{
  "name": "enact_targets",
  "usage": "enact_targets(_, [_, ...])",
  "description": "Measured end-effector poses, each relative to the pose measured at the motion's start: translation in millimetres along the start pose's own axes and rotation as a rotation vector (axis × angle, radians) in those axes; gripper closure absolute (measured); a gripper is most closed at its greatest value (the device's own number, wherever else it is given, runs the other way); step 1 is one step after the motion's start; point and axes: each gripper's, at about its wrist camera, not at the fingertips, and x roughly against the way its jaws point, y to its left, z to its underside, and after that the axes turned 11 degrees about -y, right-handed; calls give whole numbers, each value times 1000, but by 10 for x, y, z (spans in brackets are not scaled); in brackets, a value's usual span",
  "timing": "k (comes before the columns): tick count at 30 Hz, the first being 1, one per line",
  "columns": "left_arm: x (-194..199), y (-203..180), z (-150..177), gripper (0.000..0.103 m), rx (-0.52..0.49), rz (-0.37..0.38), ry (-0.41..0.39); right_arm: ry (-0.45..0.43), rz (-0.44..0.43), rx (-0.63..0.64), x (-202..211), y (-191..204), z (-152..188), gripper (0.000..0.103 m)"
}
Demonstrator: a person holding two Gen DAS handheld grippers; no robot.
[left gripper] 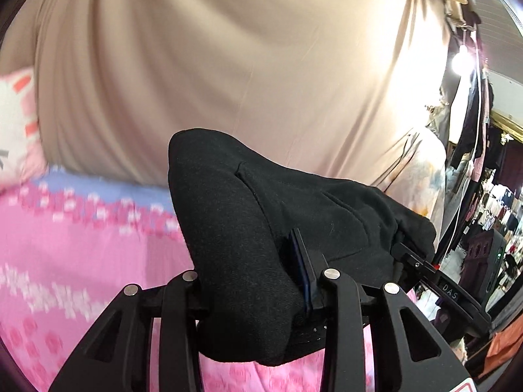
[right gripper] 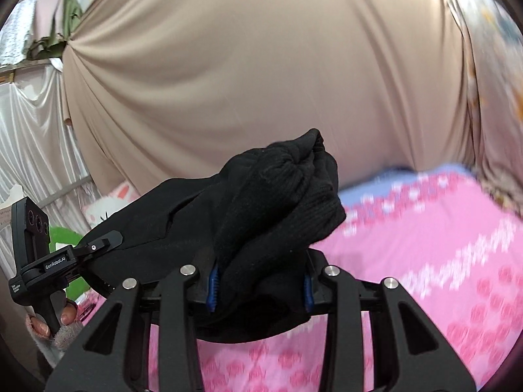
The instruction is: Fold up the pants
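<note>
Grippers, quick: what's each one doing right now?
Left gripper: closed on the black knit fabric pants.
Right gripper: closed on the same pants, a bunched ribbed end.

We see a bedroom at home: a bed with pink patterned bedding [right gripper: 425, 245], beige draped curtain [right gripper: 261, 65], hanging clothes [left gripper: 474, 137].

Beige draped curtain [right gripper: 261, 65] ahead of the jaws. Pink patterned bedspread [right gripper: 425, 261] below them, blue strip along its far edge. White satin drape [right gripper: 29, 137] left in right view. Bright lamp [left gripper: 461, 60] and hanging clothes [left gripper: 474, 130] right in left view.
</note>
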Motion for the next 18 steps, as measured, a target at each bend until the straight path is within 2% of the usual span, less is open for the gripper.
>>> enact_targets(7, [-146,-66,-408,71,-73,5,-92,-76,-30,36,-262,75,-392,68])
enact_targets(14, [-538,89,-668,71,-99,1,-119,-88,-47,52,-785,7,-601,67])
enact_targets(16, [-721,174,-693,67,-118,-15,-121,-72,-46,35,-996,-61,-569,63])
enact_targets(17, [-829,224,-684,64,-124,-28,-114,-54,-38,24,-1149,-126,-530,57])
enact_targets(18, [-1016,326,-635,54,-128,-51,-96,-14,-21,19,-1372,-240,-442,48])
